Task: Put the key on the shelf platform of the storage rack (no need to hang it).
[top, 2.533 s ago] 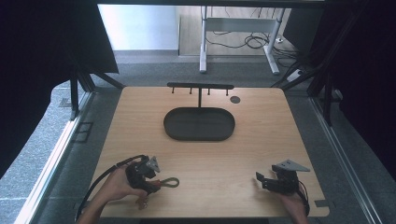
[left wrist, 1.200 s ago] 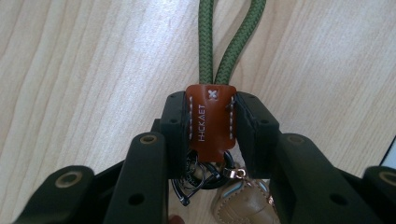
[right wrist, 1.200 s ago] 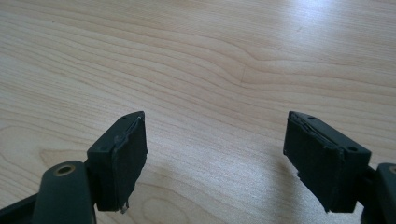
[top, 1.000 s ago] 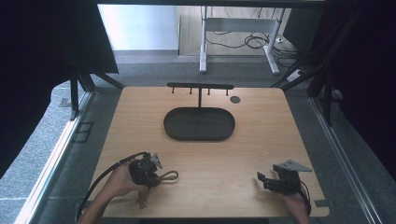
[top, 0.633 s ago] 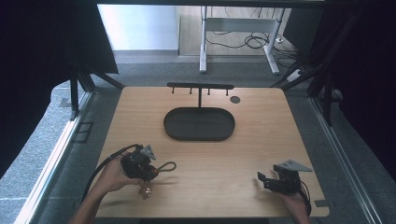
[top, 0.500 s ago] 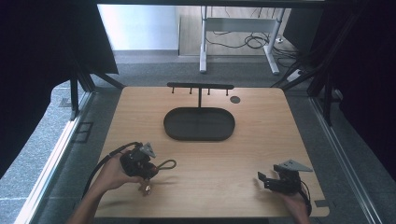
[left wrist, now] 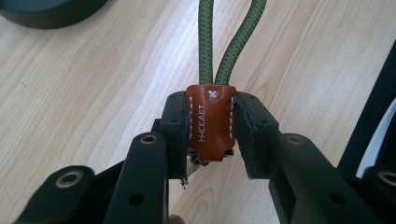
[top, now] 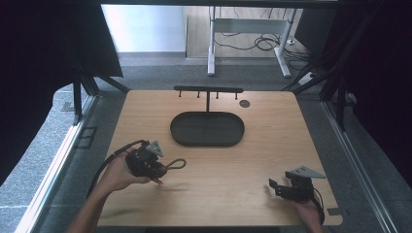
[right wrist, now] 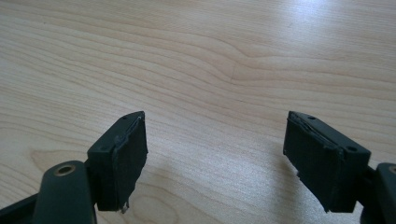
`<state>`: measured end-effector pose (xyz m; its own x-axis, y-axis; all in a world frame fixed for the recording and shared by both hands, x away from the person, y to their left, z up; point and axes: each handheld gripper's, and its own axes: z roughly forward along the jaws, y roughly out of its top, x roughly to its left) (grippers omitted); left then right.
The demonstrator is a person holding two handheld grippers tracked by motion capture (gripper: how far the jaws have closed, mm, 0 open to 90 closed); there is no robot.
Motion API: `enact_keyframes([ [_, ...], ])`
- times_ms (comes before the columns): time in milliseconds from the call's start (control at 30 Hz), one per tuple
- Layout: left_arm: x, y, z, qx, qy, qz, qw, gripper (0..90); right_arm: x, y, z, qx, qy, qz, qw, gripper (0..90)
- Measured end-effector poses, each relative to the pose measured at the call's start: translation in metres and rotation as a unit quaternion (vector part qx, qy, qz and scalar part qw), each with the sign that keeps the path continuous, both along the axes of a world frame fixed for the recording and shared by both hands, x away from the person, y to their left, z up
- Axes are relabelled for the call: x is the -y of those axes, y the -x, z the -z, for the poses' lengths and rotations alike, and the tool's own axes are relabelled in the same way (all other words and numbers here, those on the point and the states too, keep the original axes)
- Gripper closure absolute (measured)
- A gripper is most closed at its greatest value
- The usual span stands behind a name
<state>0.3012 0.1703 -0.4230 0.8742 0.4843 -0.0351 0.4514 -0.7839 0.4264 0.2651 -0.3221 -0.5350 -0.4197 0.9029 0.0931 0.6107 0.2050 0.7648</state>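
Note:
A keychain with a brown leather tab [left wrist: 210, 122] and a green rope loop [left wrist: 227, 42] is clamped between the pads of my left gripper [left wrist: 211, 126]. In the high view the left gripper [top: 156, 171] hangs just above the table's front left, the rope loop [top: 176, 164] sticking out to its right. A dark oval tray [top: 207, 129] lies mid-table, with a black T-shaped hook rack [top: 208, 90] rising behind it. My right gripper [top: 273, 187] rests at the front right, jaws wide apart over bare wood [right wrist: 215, 154].
A small round dark disc [top: 244, 103] sits on the table right of the rack. The wooden table's front edge [top: 218, 224] lies close under both hands. A desk frame and cables [top: 252, 39] stand on the floor beyond.
My left gripper has risen off the table and shifted back and left with the keychain in it. The right gripper has stayed put.

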Motion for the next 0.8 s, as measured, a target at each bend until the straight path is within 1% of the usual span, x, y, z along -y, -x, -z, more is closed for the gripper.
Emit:
enact_keyframes([
  [167,0.003,-0.004,-0.005,0.004,-0.003,-0.001,1.0,67.0,0.0,0.0,0.0,-0.001,0.0,0.001,1.0,22.1],
  [367,0.005,-0.008,-0.013,0.01,0.004,-0.002,0.9999,66.9,0.001,0.0,0.001,-0.004,0.0,0.002,1.0,22.2],
  [600,0.01,-0.011,-0.021,0.014,-0.002,0.003,0.9999,66.9,0.001,-0.001,0.002,-0.005,-0.001,0.005,1.0,22.5],
  [800,0.017,-0.015,-0.022,0.016,-0.008,0.004,0.9998,66.9,0.001,-0.001,0.002,-0.005,0.002,0.004,1.0,22.9],
])
